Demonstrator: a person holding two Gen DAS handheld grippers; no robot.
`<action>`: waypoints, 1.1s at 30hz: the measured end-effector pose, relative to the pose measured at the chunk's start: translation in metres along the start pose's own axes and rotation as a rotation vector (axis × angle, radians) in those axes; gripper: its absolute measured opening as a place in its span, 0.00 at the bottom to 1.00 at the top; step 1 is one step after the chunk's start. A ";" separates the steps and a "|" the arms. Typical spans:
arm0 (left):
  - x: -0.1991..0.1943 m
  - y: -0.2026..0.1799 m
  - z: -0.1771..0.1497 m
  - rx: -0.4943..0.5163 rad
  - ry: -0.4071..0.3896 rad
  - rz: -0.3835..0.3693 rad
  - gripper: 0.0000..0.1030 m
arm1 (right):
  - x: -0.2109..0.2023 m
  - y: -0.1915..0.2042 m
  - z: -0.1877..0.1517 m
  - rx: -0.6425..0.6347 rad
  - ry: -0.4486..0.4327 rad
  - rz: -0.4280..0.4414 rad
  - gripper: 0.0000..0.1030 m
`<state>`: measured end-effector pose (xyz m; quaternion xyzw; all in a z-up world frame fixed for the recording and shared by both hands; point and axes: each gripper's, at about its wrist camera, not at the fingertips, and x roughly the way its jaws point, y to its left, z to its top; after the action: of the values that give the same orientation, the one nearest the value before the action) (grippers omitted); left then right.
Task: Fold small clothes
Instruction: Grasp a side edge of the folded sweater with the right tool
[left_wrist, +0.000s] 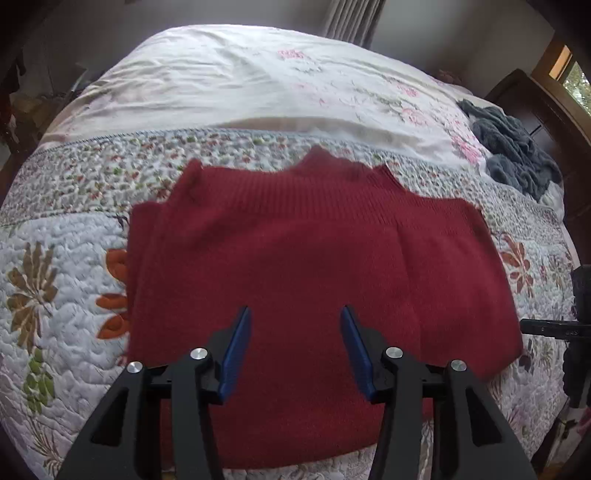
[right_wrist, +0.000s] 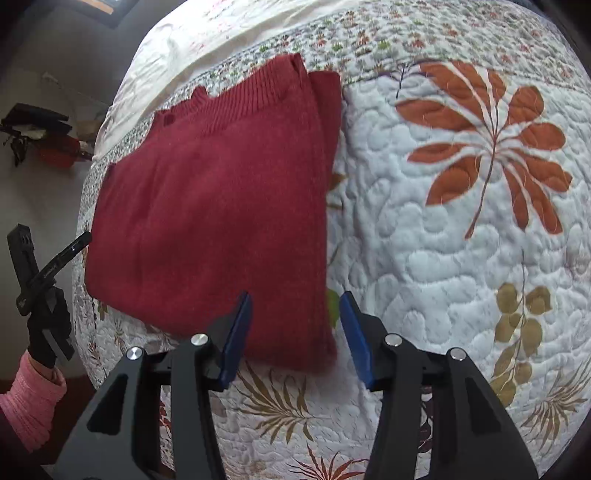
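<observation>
A dark red knitted sweater (left_wrist: 314, 266) lies folded into a rectangle on the quilted bed, its ribbed edge and collar at the far side. My left gripper (left_wrist: 295, 317) hovers open above the sweater's near half, nothing between its blue fingers. In the right wrist view the same sweater (right_wrist: 210, 206) lies to the left, and my right gripper (right_wrist: 295, 302) stands open over its near right corner, holding nothing. The other gripper (right_wrist: 40, 273) shows at the left edge, held by a gloved hand with a pink sleeve.
The floral quilt (right_wrist: 443, 258) covers the bed, with a white sheet (left_wrist: 240, 77) beyond it. A grey fuzzy garment (left_wrist: 517, 155) lies crumpled at the far right of the bed. Dark wooden furniture (left_wrist: 535, 107) stands behind it. Floor and clutter lie left of the bed (right_wrist: 48, 144).
</observation>
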<state>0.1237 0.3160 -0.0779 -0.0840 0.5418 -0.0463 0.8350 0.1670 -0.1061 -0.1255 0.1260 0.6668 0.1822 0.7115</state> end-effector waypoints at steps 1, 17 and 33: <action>0.006 -0.002 -0.006 0.004 0.014 0.009 0.49 | 0.006 -0.001 -0.004 -0.001 0.023 0.010 0.32; 0.038 0.013 -0.029 -0.020 0.096 0.047 0.49 | 0.023 -0.021 -0.014 0.024 0.075 -0.006 0.08; 0.024 -0.020 0.002 -0.002 0.032 0.007 0.50 | -0.011 -0.021 0.027 0.079 -0.026 0.082 0.46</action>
<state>0.1360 0.2927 -0.0951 -0.0821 0.5555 -0.0441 0.8263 0.1951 -0.1278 -0.1226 0.1836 0.6583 0.1833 0.7066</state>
